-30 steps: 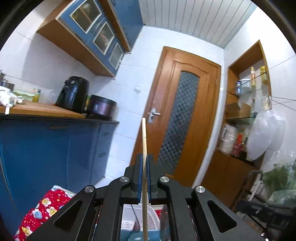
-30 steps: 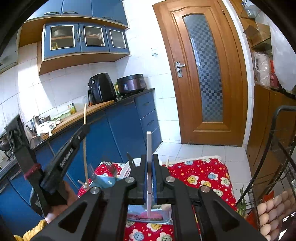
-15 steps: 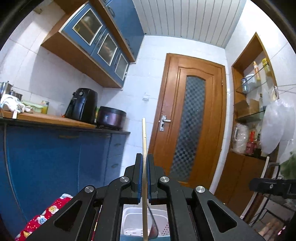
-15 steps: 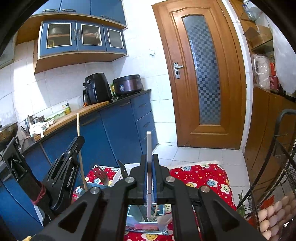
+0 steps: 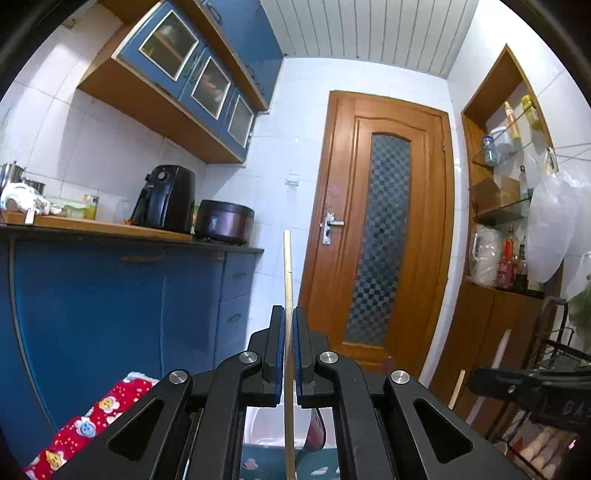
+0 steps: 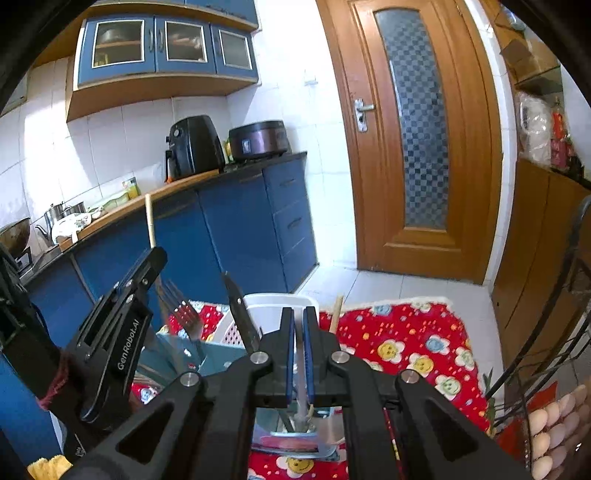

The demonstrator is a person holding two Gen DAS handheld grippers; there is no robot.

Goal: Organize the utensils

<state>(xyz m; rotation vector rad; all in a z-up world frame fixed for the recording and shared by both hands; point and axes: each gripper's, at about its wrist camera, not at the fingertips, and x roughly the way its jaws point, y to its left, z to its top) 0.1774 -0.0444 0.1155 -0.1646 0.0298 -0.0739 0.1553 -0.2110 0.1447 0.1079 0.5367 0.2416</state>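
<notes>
Lettering: "GenRobot.AI" runs in white along the side of the left gripper, legible only in the right wrist view; the left wrist view shows part of embossed letters on the right gripper's body, too cut off to read.
Left gripper: pointing level toward the wooden door, its blue pads closed tight on an upright wooden chopstick that rises above the fingertips and runs down below them.
Right gripper: angled downward, pads narrowed onto a thin grey metal utensil handle standing upright between them, its lower end reaching into the holder beneath.
Utensil holder: teal and white plastic, directly below and ahead of both grippers, on a red flowered cloth over the table.
Right wrist view only: a fork and a dark knife blade standing in the holder just left of the gripper, a second wooden stick just right of it, and eggs in a wire rack at far right.
Left wrist view only: glass shelves with bottles up to the right, a hanging plastic bag, and the white slatted ceiling.
Both views: black air fryer and dark rice cooker on the blue kitchen cabinets, ahead and to the left.
</notes>
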